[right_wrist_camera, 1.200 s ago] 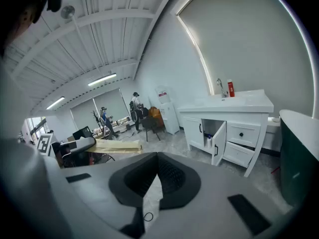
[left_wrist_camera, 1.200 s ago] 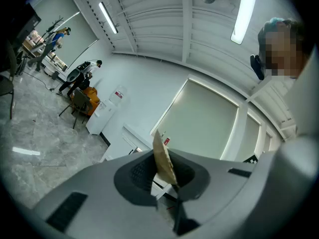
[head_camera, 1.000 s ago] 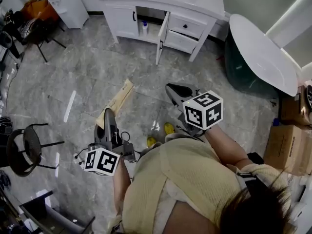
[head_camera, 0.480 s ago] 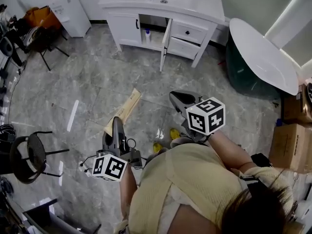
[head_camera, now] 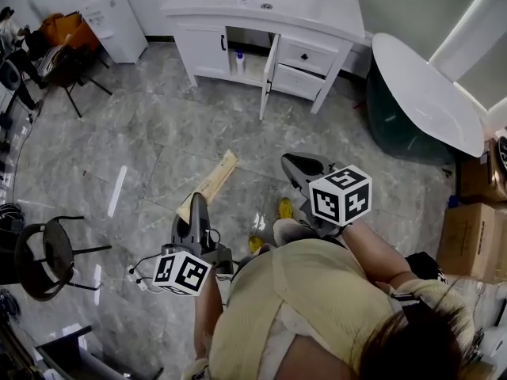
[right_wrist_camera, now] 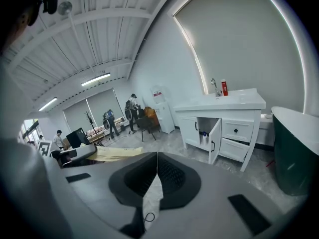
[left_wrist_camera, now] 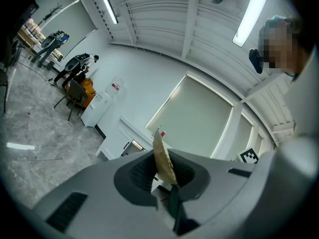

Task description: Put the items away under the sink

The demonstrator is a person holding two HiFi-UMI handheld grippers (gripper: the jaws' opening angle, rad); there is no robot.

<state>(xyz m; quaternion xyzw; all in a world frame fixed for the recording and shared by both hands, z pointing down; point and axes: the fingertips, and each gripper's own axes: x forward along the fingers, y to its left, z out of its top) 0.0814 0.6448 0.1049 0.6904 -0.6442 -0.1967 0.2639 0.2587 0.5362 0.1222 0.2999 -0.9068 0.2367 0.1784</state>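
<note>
Left gripper: your jaws pinch a flat tan paper envelope, which juts forward past the tips.
Right gripper: jaws pressed together, nothing between them.
Ahead of both: white sink cabinet, door open, well apart from you; a small white bottle stands inside.
Progress: envelope in hand, not yet stowed.

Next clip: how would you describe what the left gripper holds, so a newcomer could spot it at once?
Start at the white vanity and come down the grey floor to the left gripper. Its jaws are shut on a long, flat packet that points toward the vanity. It is thin and tan against the grey, while the right gripper is shut and empty.
</note>
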